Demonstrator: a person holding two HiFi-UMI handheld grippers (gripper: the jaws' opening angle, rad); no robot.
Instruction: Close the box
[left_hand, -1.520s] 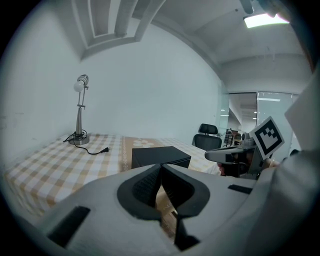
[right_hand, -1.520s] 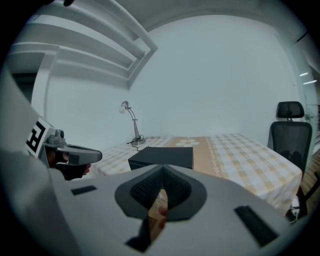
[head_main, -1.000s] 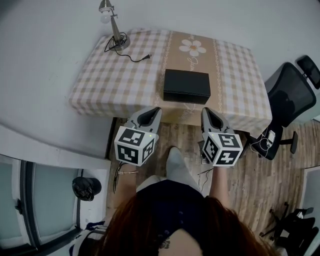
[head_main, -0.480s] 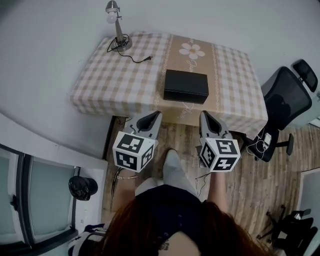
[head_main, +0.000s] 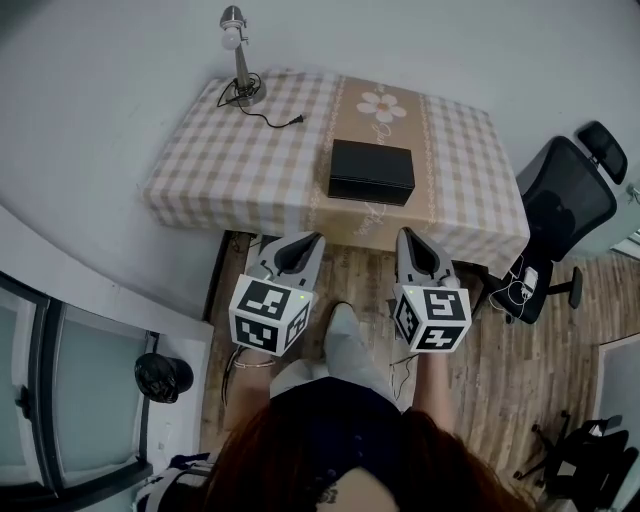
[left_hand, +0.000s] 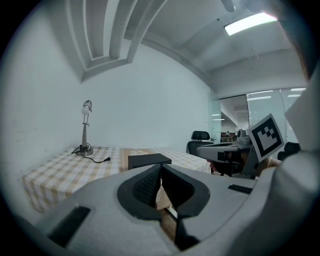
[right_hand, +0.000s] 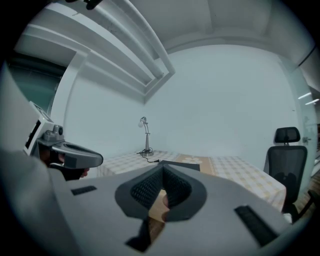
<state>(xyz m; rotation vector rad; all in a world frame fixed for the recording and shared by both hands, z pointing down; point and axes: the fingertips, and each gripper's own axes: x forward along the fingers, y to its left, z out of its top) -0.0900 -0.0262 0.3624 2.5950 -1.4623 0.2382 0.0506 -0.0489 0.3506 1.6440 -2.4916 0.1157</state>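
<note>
**Head view.** A black box (head_main: 371, 172) lies on the beige centre strip of a table (head_main: 210, 150) covered in checked cloth, towards its near edge, with its top flat. A desk lamp (head_main: 238, 50) stands at the far left corner and an office chair (head_main: 560, 205) stands to the right of the table. The left gripper (head_main: 305, 243) and right gripper (head_main: 408, 238) are held side by side over the wooden floor (head_main: 500, 350), short of the table and apart from the box.

**Left gripper view.** The jaws are pressed together with nothing between them. The box shows beyond their tips on the table, and the right gripper shows at the right.

**Right gripper view.** The jaws meet, empty. The box's dark top edge shows just above them, and the left gripper shows at the left.
</note>
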